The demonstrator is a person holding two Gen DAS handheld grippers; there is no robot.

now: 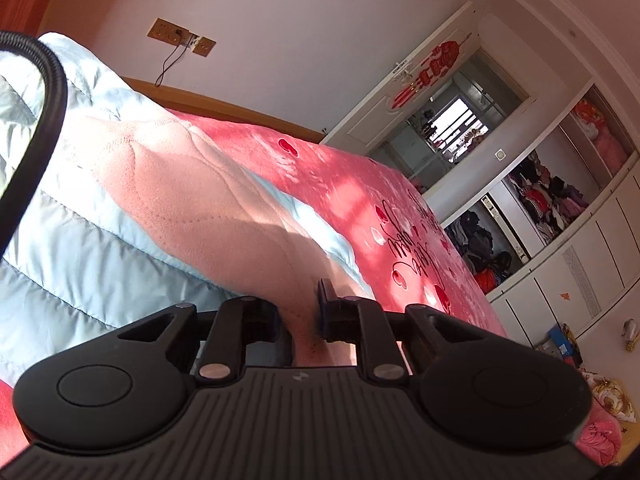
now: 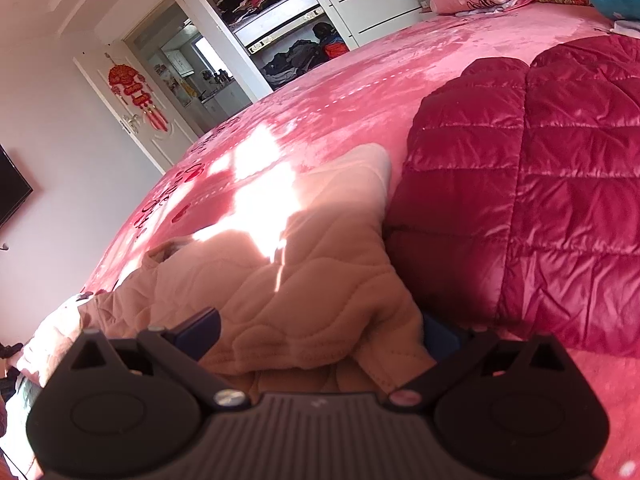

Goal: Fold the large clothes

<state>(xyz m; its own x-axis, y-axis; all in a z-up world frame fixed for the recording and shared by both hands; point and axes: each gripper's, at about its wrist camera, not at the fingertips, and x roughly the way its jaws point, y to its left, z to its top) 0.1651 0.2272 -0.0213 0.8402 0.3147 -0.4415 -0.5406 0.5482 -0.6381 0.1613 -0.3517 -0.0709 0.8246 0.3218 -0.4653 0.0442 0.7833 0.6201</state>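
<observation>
Left wrist view shows our coat (image 1: pixel 208 200) lying on the bed (image 1: pixel 360 184). It is pale blue and puffy on the outside, with a soft peach fleece lining that has wavy stitched lines. We see the lining because the coat lies open, with its inside turned up. Our left gripper (image 1: pixel 298 320) has its fingers (image 1: pixel 332 312) squeezed close together on a thin fold of that fleece. We think we pinch the edge so we can lift it and fold it over.

From the right wrist view, the same peach fleece (image 2: pixel 304 280) bunches up in soft lumps right in front of us. Our right gripper (image 2: pixel 316 332) has its fingers (image 2: pixel 200 332) spread wide, one on each side of the lump. The cloth sits between them, but we cannot tell if they press on it. We think this hand is ready to take the other edge, so both sides fold evenly.

Just beside the fleece lies a dark red puffer jacket (image 2: pixel 540 184). It is shiny and smooth, with square stitched pockets of padding. It touches our coat at one side.

Under both is the pink, fuzzy bedcover with red hearts. Bright sun falls across it. Farther away we see a white wardrobe (image 1: pixel 560 208) stuffed with clothes, and a door (image 2: pixel 132 92) with a red hanging charm.
</observation>
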